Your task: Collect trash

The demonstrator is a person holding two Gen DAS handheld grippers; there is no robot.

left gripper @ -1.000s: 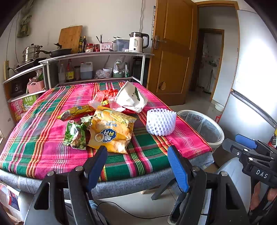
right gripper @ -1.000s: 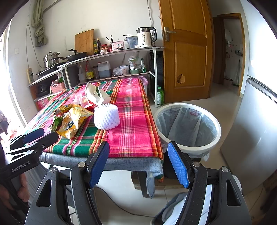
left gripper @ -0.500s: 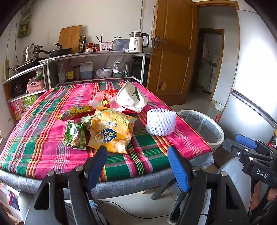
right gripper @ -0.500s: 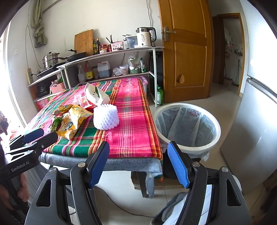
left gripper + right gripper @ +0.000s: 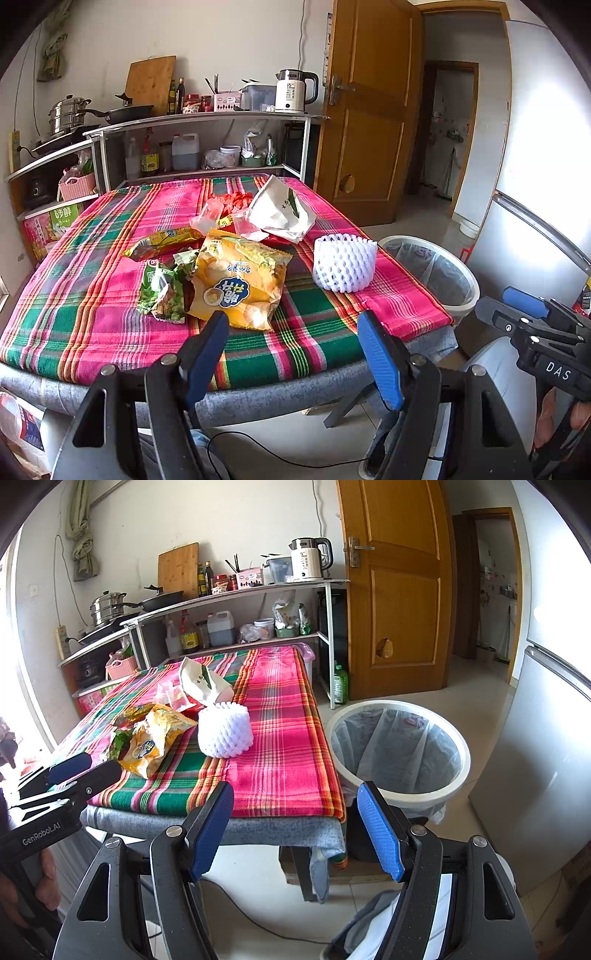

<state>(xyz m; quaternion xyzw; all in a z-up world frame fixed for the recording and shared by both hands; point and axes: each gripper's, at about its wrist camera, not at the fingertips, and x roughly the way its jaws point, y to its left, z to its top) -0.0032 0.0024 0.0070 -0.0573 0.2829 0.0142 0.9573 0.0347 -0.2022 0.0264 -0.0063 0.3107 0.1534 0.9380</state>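
Trash lies in a heap on the plaid-covered table: a yellow chip bag, a green snack wrapper, an orange-green wrapper, a white paper bag, clear plastic cups and a white foam fruit net. A white bin with a clear liner stands on the floor at the table's right. My left gripper hangs open before the table's front edge, empty. My right gripper is open and empty, short of the table's near corner.
A metal shelf behind the table carries a kettle, pots, a cutting board and bottles. A wooden door stands behind the bin, and a grey fridge fills the right side. A cable trails on the floor.
Almost nothing differs: the right wrist view has shifted very slightly, and both grippers stay open and empty. The trash has not moved.
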